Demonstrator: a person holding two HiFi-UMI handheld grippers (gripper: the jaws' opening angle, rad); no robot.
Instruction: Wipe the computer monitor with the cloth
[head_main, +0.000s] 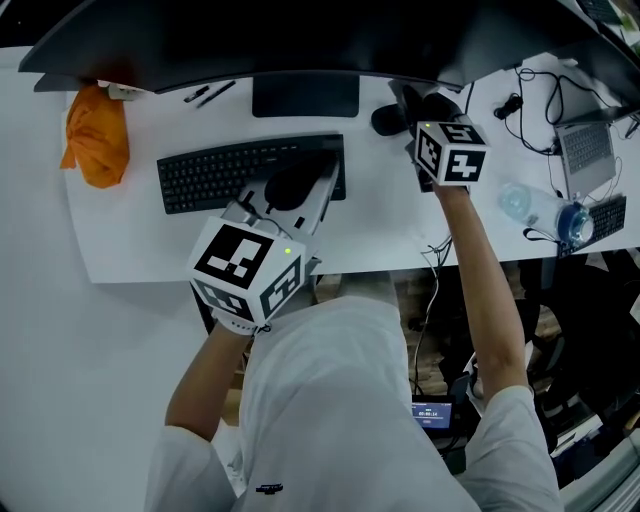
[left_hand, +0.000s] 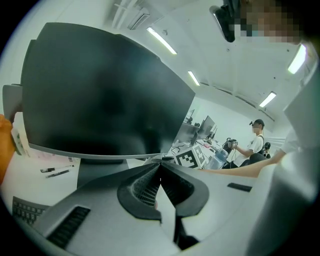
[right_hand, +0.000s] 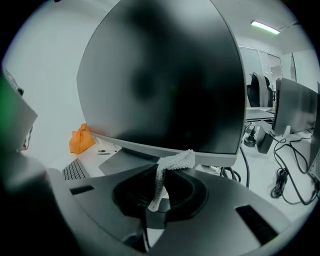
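The big dark monitor (head_main: 300, 40) stands at the back of the white desk (head_main: 130, 240) and fills both gripper views (left_hand: 100, 95) (right_hand: 160, 80). My right gripper (right_hand: 162, 172) is shut on a strip of white knit cloth (right_hand: 172, 162), held low in front of the screen's bottom edge. In the head view the right gripper (head_main: 405, 112) is at the right of the monitor stand, and the cloth is hidden there. My left gripper (head_main: 318, 172) hovers over the black keyboard (head_main: 215, 172). Its jaws (left_hand: 160, 167) are shut with nothing in them.
A crumpled orange cloth (head_main: 97, 140) lies at the desk's left, under the monitor's corner. Two pens (head_main: 210, 93) lie by the stand base (head_main: 305, 95). A water bottle (head_main: 545, 212), a laptop (head_main: 585, 145) and cables (head_main: 530, 110) crowd the right side.
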